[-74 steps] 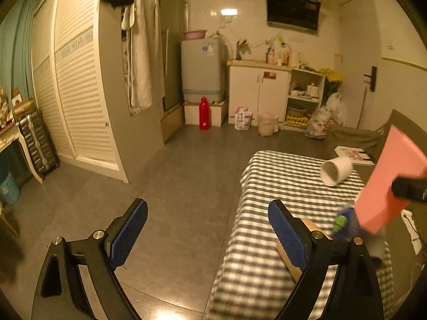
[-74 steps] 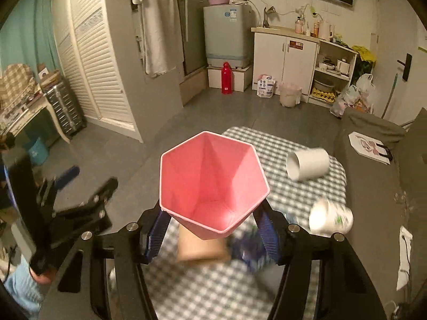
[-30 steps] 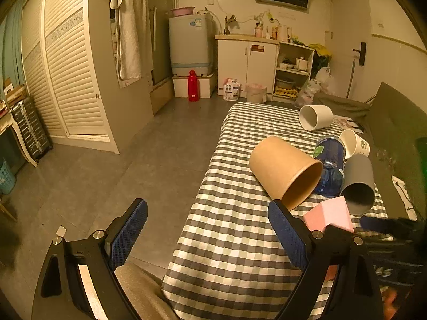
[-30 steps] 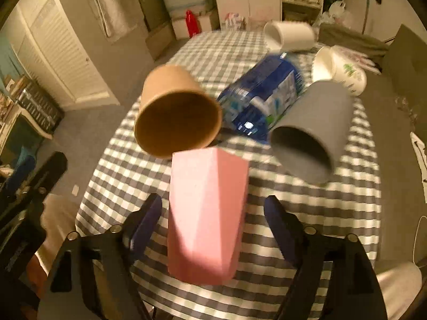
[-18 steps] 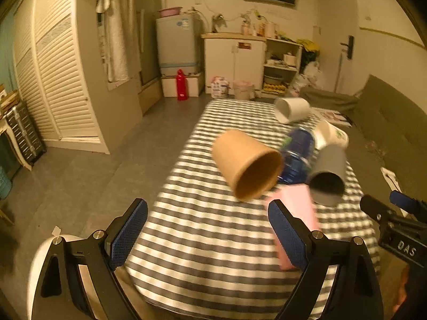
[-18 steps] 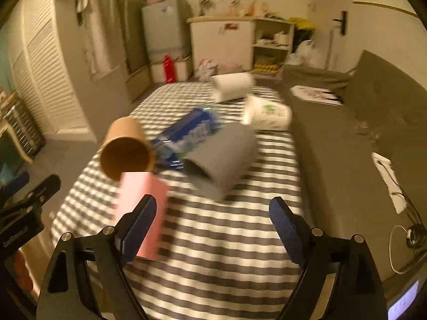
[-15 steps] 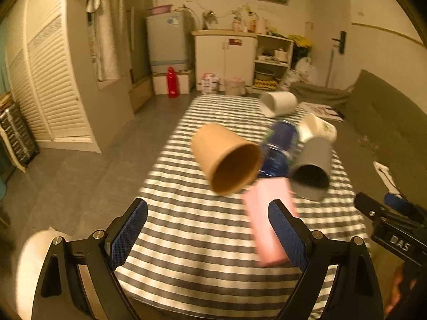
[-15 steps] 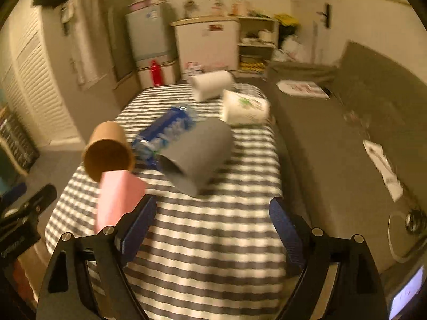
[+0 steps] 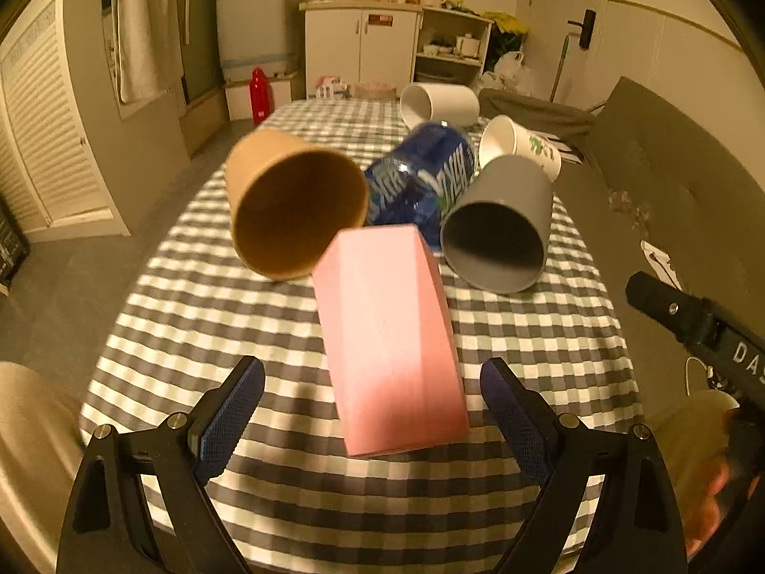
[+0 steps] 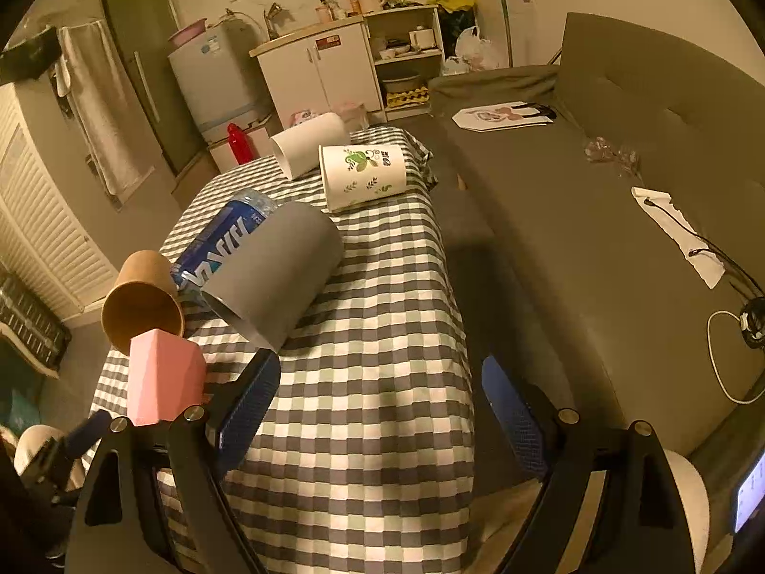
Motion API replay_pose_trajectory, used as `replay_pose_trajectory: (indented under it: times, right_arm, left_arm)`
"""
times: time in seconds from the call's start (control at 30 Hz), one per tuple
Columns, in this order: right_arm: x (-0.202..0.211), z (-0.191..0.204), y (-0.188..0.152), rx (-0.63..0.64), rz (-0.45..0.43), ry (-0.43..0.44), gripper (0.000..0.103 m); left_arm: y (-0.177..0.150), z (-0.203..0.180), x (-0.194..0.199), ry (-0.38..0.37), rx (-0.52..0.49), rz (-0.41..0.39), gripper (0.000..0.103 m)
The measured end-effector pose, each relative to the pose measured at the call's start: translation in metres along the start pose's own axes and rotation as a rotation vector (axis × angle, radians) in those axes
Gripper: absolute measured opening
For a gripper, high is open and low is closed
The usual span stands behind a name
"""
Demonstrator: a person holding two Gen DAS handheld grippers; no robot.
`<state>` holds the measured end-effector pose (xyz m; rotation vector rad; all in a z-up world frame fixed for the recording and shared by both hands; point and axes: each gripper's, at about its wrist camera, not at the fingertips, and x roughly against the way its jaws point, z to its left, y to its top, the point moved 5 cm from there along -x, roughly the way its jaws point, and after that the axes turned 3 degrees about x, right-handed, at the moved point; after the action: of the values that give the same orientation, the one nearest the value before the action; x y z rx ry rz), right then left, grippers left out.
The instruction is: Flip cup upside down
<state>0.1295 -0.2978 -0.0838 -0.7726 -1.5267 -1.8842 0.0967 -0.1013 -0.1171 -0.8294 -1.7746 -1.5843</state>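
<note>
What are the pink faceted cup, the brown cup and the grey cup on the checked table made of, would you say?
Pink faceted cup: probably matte plastic, with flat, evenly coloured facets and crisp edges.
Brown cup: likely kraft paper, with a dull tan surface inside and out and a thin rim.
Grey cup: smooth and matte, perhaps plastic or silicone; the look leaves it open.

Matt pink cup (image 9: 389, 354), brown paper cup (image 9: 291, 205), glossy plastic bottle (image 9: 420, 182), checked cloth tablecloth (image 9: 526, 335).

Ahead of you a grey tiled floor (image 9: 158, 220) runs to far white cabinets (image 9: 363, 55), louvred wardrobe doors (image 9: 43, 153) left, olive sofa (image 10: 621, 220) right.
</note>
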Motion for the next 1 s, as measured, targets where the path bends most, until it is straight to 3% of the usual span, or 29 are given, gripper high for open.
replay_pose_trajectory:
  times: [0.23,0.3,0.33,1.0]
  right_arm:
    - [-0.012,-0.001,-0.001,-0.012,0.033,-0.001,0.087]
    - [-0.015,0.001,-0.001,-0.008,0.039,-0.001,0.087]
    - [-0.016,0.002,0.000,-0.004,0.041,-0.001,0.087]
    - [-0.008,0.008,-0.003,0.015,0.026,-0.003,0.087]
  left_arm:
    - [-0.011,-0.007,-0.016,-0.034,-0.031,0.044,0.088]
    - [-0.013,-0.008,-0.019,-0.042,-0.042,0.062,0.059]
    - [-0.015,-0.010,-0.021,-0.047,-0.054,0.074,0.057]
    - [0.013,-0.002,0.031,-0.087,-0.073,-0.006,0.053]
